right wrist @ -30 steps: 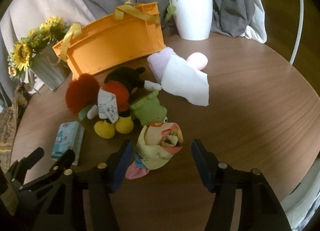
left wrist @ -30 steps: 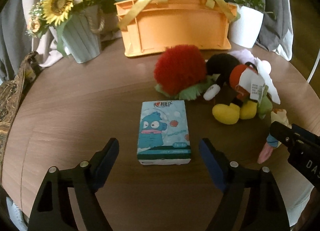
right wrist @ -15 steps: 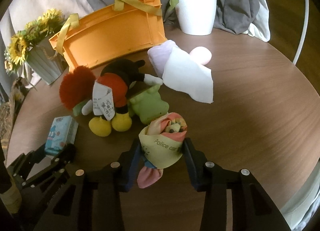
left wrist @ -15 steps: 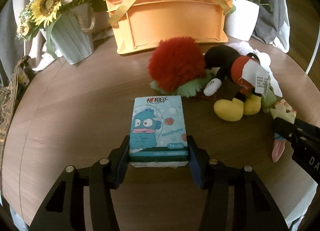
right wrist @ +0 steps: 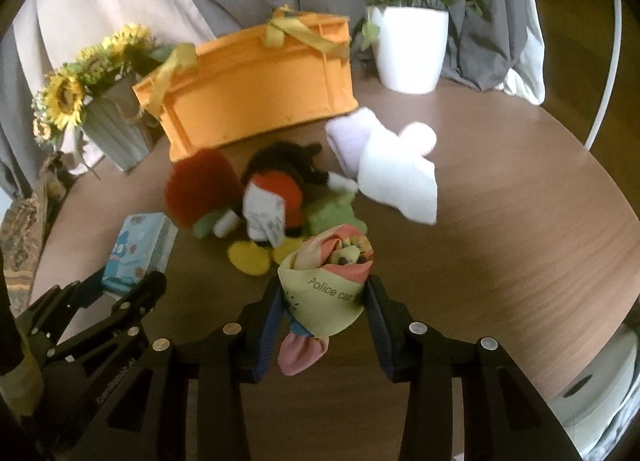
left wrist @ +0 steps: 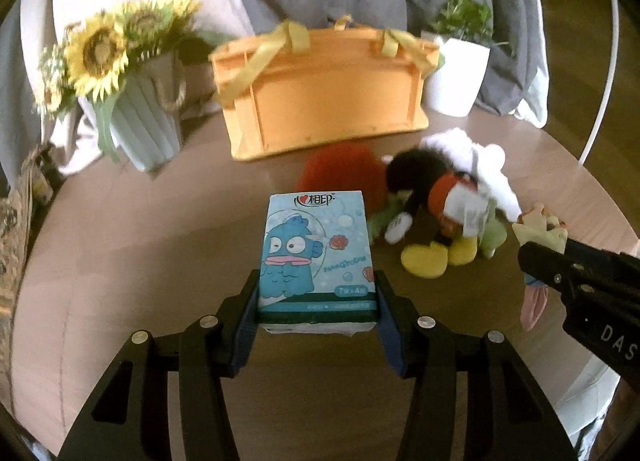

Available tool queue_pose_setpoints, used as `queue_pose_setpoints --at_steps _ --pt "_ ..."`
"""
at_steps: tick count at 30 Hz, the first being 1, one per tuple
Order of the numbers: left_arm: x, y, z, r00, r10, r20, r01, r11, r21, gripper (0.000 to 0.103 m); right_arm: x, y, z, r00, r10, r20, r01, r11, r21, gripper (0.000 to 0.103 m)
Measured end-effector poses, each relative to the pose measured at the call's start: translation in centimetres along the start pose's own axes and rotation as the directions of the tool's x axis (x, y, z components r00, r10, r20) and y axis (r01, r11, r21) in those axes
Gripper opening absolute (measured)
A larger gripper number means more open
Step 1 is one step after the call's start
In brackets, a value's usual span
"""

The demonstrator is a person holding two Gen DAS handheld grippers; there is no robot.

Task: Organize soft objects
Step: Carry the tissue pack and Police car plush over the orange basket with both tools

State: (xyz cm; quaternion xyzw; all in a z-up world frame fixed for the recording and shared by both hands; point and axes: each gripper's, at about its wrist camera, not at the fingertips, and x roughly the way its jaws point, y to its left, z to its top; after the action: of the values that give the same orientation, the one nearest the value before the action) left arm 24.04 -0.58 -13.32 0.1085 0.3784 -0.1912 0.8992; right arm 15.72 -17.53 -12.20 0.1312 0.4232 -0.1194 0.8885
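Observation:
My left gripper [left wrist: 318, 301] is shut on a blue tissue pack [left wrist: 316, 257] with a cartoon fish, lifted off the round wooden table [left wrist: 140, 253]. My right gripper [right wrist: 324, 309] is shut on a rolled yellow and pink cloth [right wrist: 326, 281] printed "Police car", also raised. Behind them lie a red fluffy plush [left wrist: 340, 177], a black mouse plush [left wrist: 432, 201] with yellow shoes, a green plush [right wrist: 332, 213] and white and lilac cloths [right wrist: 396, 177]. An orange basket [left wrist: 324, 101] with yellow handles stands at the back.
A vase of sunflowers [left wrist: 132, 101] stands at the back left and a white potted plant [left wrist: 456, 73] at the back right. Grey and beige drapery hangs behind. A patterned bag [left wrist: 16, 229] sits at the table's left edge.
Both grippers closed, the left on the tissue pack and the right on the rolled cloth. Each then rose with its object off the table.

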Motion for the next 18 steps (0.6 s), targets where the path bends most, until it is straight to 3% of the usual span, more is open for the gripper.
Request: queue_pose_setpoints --at_steps 9,18 --pt "-2.1 0.9 3.2 0.996 -0.034 0.079 0.035 0.999 -0.007 0.051 -2.4 1.4 2.6 0.993 -0.007 0.119 0.007 1.000 -0.003 0.042" --pt "-3.6 0.8 7.1 0.987 0.015 0.160 -0.005 0.998 -0.066 0.051 -3.9 1.5 6.6 0.973 0.050 0.225 -0.038 0.998 -0.055 0.042"
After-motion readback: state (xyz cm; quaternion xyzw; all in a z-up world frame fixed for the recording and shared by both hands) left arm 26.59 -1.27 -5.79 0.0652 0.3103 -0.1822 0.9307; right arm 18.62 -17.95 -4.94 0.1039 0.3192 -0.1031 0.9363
